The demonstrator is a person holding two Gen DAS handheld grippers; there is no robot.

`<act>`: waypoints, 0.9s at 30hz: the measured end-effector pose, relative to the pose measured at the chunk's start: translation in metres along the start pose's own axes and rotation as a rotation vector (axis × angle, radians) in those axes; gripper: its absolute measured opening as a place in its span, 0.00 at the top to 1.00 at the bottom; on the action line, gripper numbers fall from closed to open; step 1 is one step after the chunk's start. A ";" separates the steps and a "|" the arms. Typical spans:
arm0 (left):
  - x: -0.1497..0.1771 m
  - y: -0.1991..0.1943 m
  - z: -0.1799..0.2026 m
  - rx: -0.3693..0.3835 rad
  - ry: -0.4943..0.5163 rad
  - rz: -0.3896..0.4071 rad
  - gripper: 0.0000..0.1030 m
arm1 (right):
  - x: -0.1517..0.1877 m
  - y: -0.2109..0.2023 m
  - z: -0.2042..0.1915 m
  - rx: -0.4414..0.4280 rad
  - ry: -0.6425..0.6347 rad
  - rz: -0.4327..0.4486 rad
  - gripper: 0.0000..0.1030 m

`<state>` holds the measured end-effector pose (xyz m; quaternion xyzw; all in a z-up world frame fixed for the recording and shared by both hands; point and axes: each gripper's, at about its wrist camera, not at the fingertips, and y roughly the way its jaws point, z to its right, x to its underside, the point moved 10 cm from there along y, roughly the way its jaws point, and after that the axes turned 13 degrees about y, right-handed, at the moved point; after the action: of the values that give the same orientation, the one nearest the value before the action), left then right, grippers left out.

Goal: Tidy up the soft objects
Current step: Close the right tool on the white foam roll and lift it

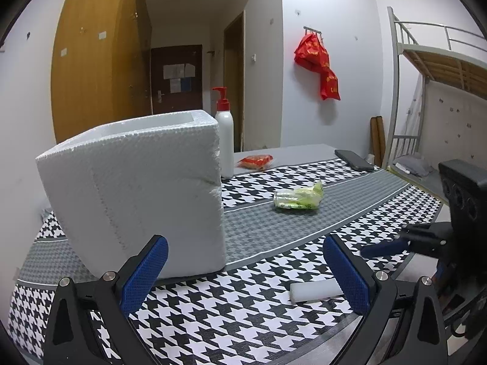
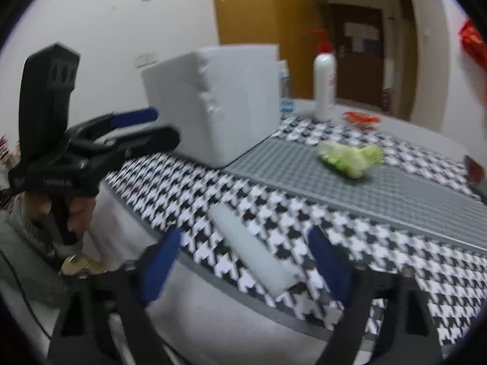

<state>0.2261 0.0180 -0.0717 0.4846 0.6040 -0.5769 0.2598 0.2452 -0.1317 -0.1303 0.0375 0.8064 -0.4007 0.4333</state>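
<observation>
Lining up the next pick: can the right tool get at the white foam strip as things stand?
Probably yes. The white foam strip lies flat on the cloth between the right tool's open fingers, nothing over it. The foam box and green packet sit well beyond.

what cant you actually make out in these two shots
- Inside of the foam box: left wrist view, hidden by its own tall walls.
- Print on the green packet: right wrist view, motion blur; too small in the other view.
- Near end of the white foam strip: left wrist view, covered by a blue pad of the left gripper.
- Red packet: too small to identify.
</observation>
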 end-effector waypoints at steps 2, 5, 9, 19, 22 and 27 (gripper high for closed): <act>0.000 0.000 -0.001 -0.005 0.002 0.001 0.01 | 0.004 0.006 -0.002 -0.013 -0.009 -0.035 0.30; 0.000 -0.001 -0.001 -0.006 0.001 0.001 0.01 | 0.007 0.009 -0.004 -0.025 -0.034 -0.058 0.37; -0.001 0.000 -0.001 -0.006 -0.001 0.001 0.01 | 0.010 0.012 -0.005 -0.026 -0.082 -0.092 0.48; 0.001 0.004 -0.002 -0.003 -0.006 -0.009 0.01 | 0.015 0.025 0.005 -0.016 -0.149 -0.165 0.55; 0.001 0.006 -0.001 -0.003 -0.003 -0.017 0.01 | 0.013 0.026 0.008 -0.016 -0.153 -0.177 0.67; 0.001 0.009 -0.001 -0.002 -0.001 -0.027 0.01 | 0.018 0.026 0.004 -0.004 -0.266 -0.204 0.68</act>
<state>0.2342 0.0174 -0.0763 0.4759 0.6111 -0.5798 0.2528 0.2471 -0.1222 -0.1606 -0.0990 0.7423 -0.4425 0.4933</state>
